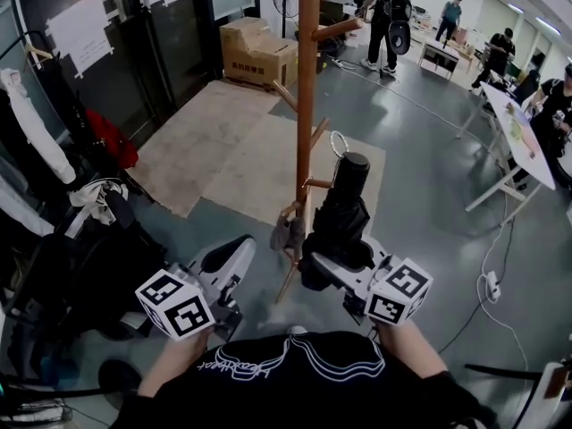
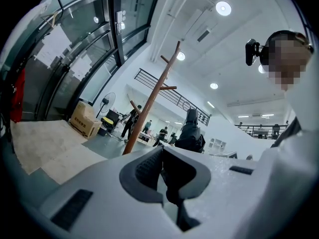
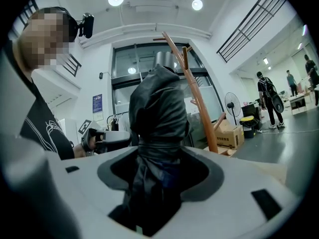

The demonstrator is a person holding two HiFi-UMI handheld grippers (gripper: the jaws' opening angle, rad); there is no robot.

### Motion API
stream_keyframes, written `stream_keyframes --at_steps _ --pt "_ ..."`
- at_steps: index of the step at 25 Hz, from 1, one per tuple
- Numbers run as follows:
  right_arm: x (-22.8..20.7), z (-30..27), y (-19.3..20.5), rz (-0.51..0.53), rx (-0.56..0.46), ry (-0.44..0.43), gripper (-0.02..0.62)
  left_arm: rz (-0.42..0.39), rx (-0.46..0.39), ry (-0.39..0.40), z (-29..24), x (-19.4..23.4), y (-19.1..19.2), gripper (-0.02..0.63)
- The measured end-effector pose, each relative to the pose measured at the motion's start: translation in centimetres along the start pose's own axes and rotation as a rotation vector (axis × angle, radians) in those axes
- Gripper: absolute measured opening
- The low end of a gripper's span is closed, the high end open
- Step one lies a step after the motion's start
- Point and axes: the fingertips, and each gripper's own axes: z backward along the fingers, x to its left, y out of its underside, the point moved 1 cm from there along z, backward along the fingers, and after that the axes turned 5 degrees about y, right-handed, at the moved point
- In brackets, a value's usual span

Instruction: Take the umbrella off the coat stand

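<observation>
A tall wooden coat stand [image 1: 307,79] with slanted pegs rises in front of me, also seen in the left gripper view [image 2: 149,103]. My right gripper [image 1: 335,262] is shut on a folded black umbrella [image 1: 344,213], which stands upright just right of the pole with its handle on top. Its thin wrist loop [image 1: 340,144] sticks up free of the pegs. In the right gripper view the umbrella's fabric [image 3: 158,113] fills the space between the jaws of the right gripper [image 3: 158,178]. My left gripper [image 1: 234,250] hangs lower left of the stand, jaws together with nothing in them [image 2: 162,171].
Cardboard boxes [image 1: 259,52] stand behind the stand on flattened cardboard. Dark clothes and bags [image 1: 80,239] crowd the left side. A white table [image 1: 518,132] and several people [image 1: 391,7] are at the right and back. A cable with a power strip [image 1: 492,284] lies on the floor.
</observation>
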Motion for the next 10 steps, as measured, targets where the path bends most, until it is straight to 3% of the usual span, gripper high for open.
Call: stream_keyframes --at_steps 10 --pt "-1.2 -0.2 -1.1 0.025 0.007 -0.013 0.253 -0.006 -0.010 -0.007 -1.5 0.0 -0.9 0.006"
